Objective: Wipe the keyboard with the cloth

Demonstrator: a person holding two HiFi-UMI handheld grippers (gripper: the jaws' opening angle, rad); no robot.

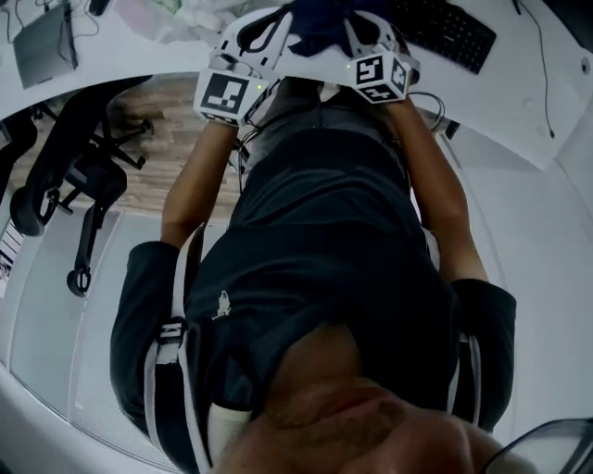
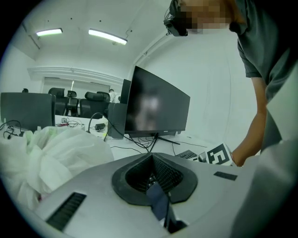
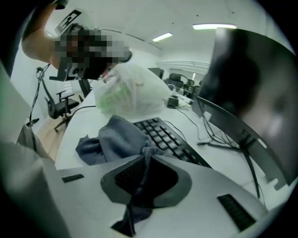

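The dark blue-grey cloth (image 1: 320, 26) hangs bunched between my two grippers at the top of the head view. My right gripper (image 3: 144, 179) is shut on a fold of the cloth (image 3: 114, 139), and the rest drapes over the near end of the black keyboard (image 3: 170, 139). My left gripper (image 2: 153, 181) is shut too, with a strip of cloth (image 2: 158, 200) pinched between its jaws. The keyboard (image 1: 440, 32) lies on the white desk, to the right of both grippers. The right gripper's marker cube (image 2: 219, 155) shows beside the left one.
A white plastic bag (image 3: 130, 93) stands on the desk behind the cloth. A dark monitor (image 3: 251, 93) on a stand rises behind the keyboard, with cables around its foot. A black office chair (image 1: 74, 176) is on the floor to the left. A grey laptop (image 1: 42, 42) lies far left.
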